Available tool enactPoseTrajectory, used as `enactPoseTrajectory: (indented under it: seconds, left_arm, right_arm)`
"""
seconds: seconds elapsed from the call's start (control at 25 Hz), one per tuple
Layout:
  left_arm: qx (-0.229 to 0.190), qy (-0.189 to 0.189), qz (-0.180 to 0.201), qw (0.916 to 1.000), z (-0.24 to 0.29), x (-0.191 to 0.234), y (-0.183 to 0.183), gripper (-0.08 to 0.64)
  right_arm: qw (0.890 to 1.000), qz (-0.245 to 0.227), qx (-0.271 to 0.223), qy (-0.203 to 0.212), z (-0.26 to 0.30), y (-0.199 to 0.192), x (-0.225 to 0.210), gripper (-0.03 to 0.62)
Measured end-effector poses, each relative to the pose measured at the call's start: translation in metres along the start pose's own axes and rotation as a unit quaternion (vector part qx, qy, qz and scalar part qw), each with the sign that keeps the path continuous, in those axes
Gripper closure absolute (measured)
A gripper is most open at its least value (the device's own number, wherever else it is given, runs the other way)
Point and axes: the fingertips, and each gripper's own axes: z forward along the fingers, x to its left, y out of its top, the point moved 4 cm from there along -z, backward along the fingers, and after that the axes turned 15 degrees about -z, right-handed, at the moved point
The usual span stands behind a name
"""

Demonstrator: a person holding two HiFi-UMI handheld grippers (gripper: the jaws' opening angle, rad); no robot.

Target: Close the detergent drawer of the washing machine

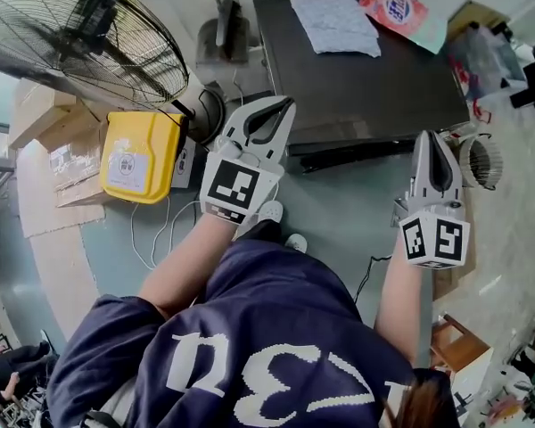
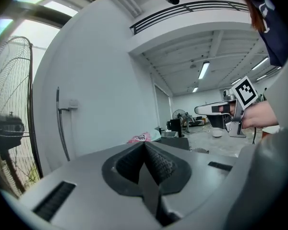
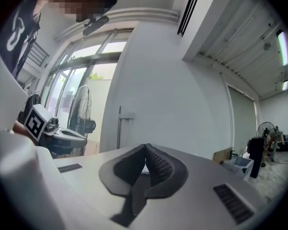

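Washer (image 1: 366, 87): standing at the top middle of the head view, ahead of both grippers and well apart from them, carrying a pale cloth (image 1: 334, 23) and a pink pouch (image 1: 394, 9) on its dark top, toward the far edge. Showing a dark strip (image 1: 339, 157) jutting along the near edge, maybe the drawer; not clear enough for telling.

Left gripper (image 1: 283, 103): pointing toward the washer's near left corner, fingers pressing together, gripping nothing.

Right gripper (image 1: 427, 137): pointing past the near right corner, fingers likewise meeting, with nothing between them.

Floor (image 1: 339, 212): lying grey-blue below, with white cables (image 1: 156, 230) trailing over it at the left.

Fan (image 1: 80, 34) and yellow box (image 1: 141, 157): standing at the left, the box just below the fan's cage.

Gripper views: looking level across the room, taking in a white wall (image 2: 101, 90) bearing a thin pipe (image 2: 61, 123), strip lights (image 2: 203, 70) glowing on the ceiling, and windows (image 3: 81, 75) letting in daylight behind the fan.
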Motion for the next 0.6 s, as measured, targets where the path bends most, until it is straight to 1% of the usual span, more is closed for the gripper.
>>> enactPoseTrajectory:
  seconds: [0.12,0.28,0.44,0.6]
  left_arm:
    - [-0.011,0.003,-0.006,0.9999,-0.009,-0.002,0.014,0.541]
    - [-0.031,0.003,-0.018,0.9994,-0.018,-0.003,0.033,0.541]
    - [-0.045,0.002,-0.018,0.9988,-0.027,-0.007,0.044,0.541]
    - [-0.055,0.003,-0.012,0.9984,-0.034,-0.009,0.052,0.541]
  right_arm:
    - [1.0,0.002,-0.011,-0.004,-0.009,0.018,-0.005,0.577]
    - [1.0,0.001,-0.025,0.0,-0.015,0.036,-0.001,0.577]
    - [0.999,-0.002,-0.038,0.004,-0.023,0.05,0.006,0.577]
    - [0.999,-0.018,-0.046,0.016,-0.028,0.063,0.017,0.577]
